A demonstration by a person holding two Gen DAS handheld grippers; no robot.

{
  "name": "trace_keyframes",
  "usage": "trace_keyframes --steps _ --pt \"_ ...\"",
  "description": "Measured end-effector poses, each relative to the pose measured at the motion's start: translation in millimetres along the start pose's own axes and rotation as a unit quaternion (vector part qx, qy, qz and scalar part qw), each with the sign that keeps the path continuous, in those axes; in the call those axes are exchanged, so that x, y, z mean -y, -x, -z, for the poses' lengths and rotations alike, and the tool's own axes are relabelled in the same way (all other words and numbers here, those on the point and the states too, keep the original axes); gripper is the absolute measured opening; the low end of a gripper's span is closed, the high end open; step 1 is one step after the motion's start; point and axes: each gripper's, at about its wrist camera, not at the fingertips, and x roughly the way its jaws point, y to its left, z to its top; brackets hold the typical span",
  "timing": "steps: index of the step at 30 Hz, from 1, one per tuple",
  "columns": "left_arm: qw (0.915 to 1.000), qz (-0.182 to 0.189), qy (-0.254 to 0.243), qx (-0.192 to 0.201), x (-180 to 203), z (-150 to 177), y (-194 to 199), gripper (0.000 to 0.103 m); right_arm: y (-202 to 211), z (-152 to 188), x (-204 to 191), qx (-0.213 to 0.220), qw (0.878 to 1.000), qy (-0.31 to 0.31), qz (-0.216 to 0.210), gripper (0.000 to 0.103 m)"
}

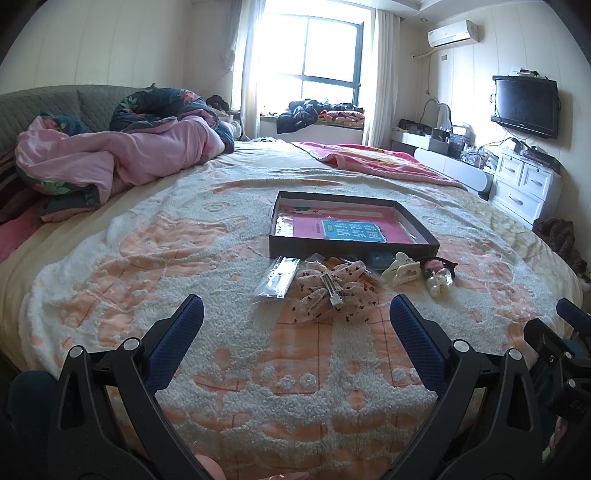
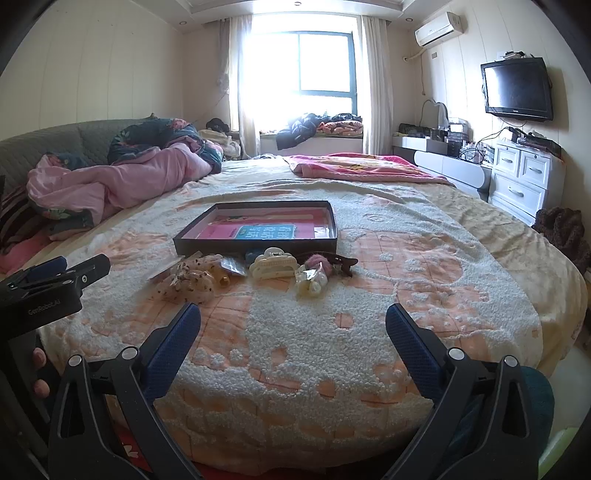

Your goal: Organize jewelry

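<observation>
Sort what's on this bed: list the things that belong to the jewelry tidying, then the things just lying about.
For the job:
- dark tray
- cream claw clip
- spotted bow clip
- pearl clip
- pink fuzzy clip
- clear packet

Lying about:
- pink quilt
- red blanket

Home bedroom; large bed (image 2: pixel 424 295) with rumpled quilt (image 2: pixel 122 177); wall TV (image 2: pixel 517 90); curtained window (image 2: pixel 314 62); air conditioner (image 2: pixel 439 27).
</observation>
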Motion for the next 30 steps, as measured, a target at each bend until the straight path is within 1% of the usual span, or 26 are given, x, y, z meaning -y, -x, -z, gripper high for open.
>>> trace_keyframes --steps 30 --pt "1.0 -0.004 -0.002 0.002 -4.9 -8.0 1.3 0.093 -1.4 1.5 -5.1 -0.002 1.0 -0.002 0.0 0.097"
